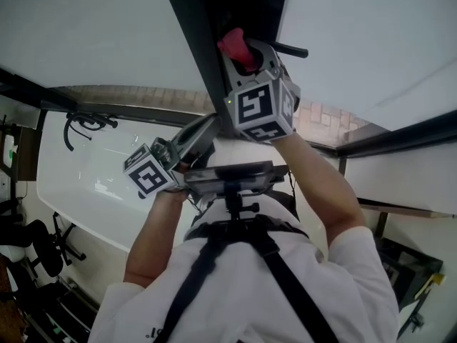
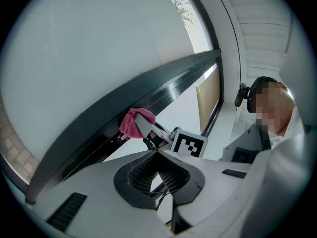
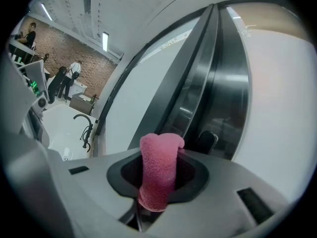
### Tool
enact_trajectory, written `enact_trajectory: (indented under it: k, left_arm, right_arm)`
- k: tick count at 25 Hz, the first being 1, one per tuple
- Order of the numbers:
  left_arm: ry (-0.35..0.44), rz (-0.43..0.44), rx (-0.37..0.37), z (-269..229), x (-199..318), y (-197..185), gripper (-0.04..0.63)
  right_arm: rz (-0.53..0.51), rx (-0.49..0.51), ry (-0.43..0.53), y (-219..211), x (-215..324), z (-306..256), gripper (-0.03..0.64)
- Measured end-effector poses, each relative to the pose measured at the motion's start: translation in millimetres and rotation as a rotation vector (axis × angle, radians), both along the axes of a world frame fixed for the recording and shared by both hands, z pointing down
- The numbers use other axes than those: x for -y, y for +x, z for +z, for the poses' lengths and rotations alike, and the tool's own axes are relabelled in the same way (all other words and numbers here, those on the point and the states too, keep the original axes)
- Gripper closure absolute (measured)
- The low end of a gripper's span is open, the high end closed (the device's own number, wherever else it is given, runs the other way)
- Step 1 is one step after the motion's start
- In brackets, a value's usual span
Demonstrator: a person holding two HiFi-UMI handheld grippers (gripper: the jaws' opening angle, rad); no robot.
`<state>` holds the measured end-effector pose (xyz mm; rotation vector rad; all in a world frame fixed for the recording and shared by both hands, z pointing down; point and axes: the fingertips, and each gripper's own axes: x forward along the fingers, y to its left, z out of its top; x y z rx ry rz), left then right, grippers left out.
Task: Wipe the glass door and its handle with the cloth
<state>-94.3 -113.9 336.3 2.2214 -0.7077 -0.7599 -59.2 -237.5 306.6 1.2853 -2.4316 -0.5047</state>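
1. Head view: the person's arms reach up toward a dark door frame (image 1: 203, 41) that runs between pale panes of glass (image 1: 93, 27). The right gripper (image 1: 246, 54) is the higher one, its marker cube (image 1: 260, 109) facing the camera. A pink cloth (image 1: 234, 43) sticks out of its tip and lies right against the dark frame. A short black bar (image 1: 289, 48) juts out just beside the cloth. The left gripper (image 1: 202, 131) sits lower and to the left, well short of the frame, with its own cube (image 1: 150, 171) near the wrist.

2. Left gripper view: the left gripper (image 2: 157, 155) has its jaws pressed together with nothing between them. Past its tips, the right gripper (image 2: 143, 128) comes in from the lower right, and the cloth (image 2: 134, 123) bunched at its tip sits against the dark frame (image 2: 119, 108). Pale glass (image 2: 89, 48) fills the view above the frame. A person in a white shirt (image 2: 285, 148) is at the right edge.

3. Right gripper view: the right gripper (image 3: 159, 158) is clamped on the cloth (image 3: 158, 170), which stands up between the jaws as a rolled pink strip. Its top end reaches the foot of the dark frame (image 3: 198, 93), though I cannot tell whether it touches. A dark knob (image 3: 207, 140) sits just right of the cloth's top. Far off to the left are a brick wall (image 3: 64, 48) and a few people (image 3: 67, 78).
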Motion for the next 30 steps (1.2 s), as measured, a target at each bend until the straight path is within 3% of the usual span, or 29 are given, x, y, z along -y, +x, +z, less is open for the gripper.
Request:
enact_trajectory:
  k: [9, 14, 18, 30]
  left_arm:
    - [-0.013, -0.012, -0.008, 11.3, 2.2, -1.2, 0.603]
    - [0.004, -0.02, -0.014, 7.6, 6.3, -7.5, 0.603]
    - [0.003, -0.02, -0.022, 9.2, 8.9, -7.4, 0.603]
    - [0.028, -0.038, -0.04, 4.5, 11.8, -14.6, 0.603]
  right_arm:
    - [-0.068, -0.017, 0.037, -21.7, -7.4, -16.4, 0.523]
    - [-0.106, -0.112, 0.039, -25.9, -1.4, -33.1, 0.525]
    - [-0.115, -0.202, 0.1, -25.5, -1.1, -44.5, 0.523]
    - [-0.169, -0.291, 0.231, -26.5, -3.2, -118.9, 0.525]
